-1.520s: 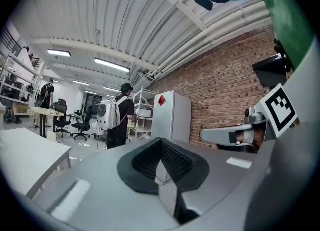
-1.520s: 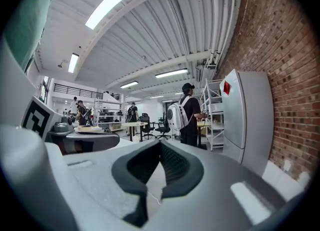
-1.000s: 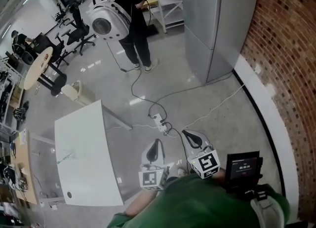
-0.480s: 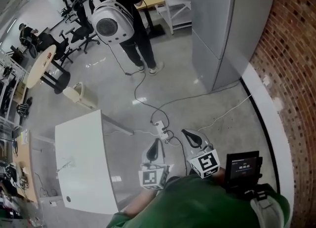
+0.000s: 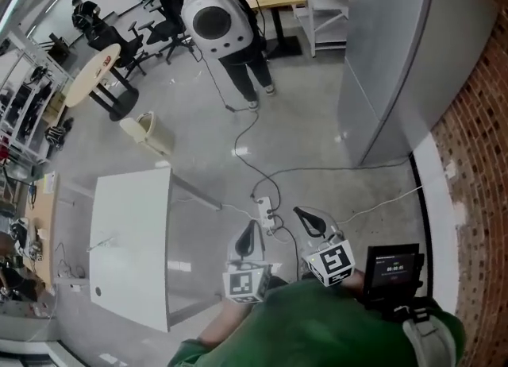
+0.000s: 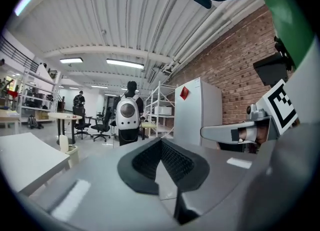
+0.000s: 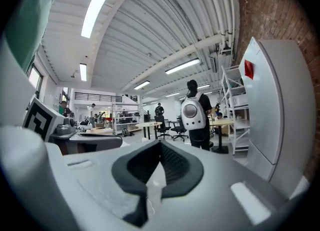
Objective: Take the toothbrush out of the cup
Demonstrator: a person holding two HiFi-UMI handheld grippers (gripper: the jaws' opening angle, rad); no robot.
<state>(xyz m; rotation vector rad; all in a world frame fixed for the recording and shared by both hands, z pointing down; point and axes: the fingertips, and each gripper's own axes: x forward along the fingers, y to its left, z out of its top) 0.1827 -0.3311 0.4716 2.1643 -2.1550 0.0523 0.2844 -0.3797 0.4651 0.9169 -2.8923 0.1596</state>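
No cup or toothbrush shows in any view. In the head view my left gripper (image 5: 252, 229) and right gripper (image 5: 305, 216) are held close to the green-sleeved body, above the floor, pointing away from me. Both are shut with nothing between the jaws. In the left gripper view the dark pads (image 6: 172, 161) meet in a closed point. The right gripper view shows its pads (image 7: 172, 162) meeting the same way. A white table (image 5: 131, 254) stands at the left, well apart from both grippers, with a thin small item on it that I cannot identify.
A power strip (image 5: 266, 211) and cables lie on the floor just ahead of the grippers. A tall grey cabinet (image 5: 389, 56) stands against the brick wall (image 5: 476, 143) at right. A person with a white backpack (image 5: 218, 20) stands farther off, near a bin (image 5: 155, 131) and round table (image 5: 91, 75).
The head view has swung, so the floor, table and the person with the backpack slide down and right in the picture. Both grippers stay shut at the same place before the body.
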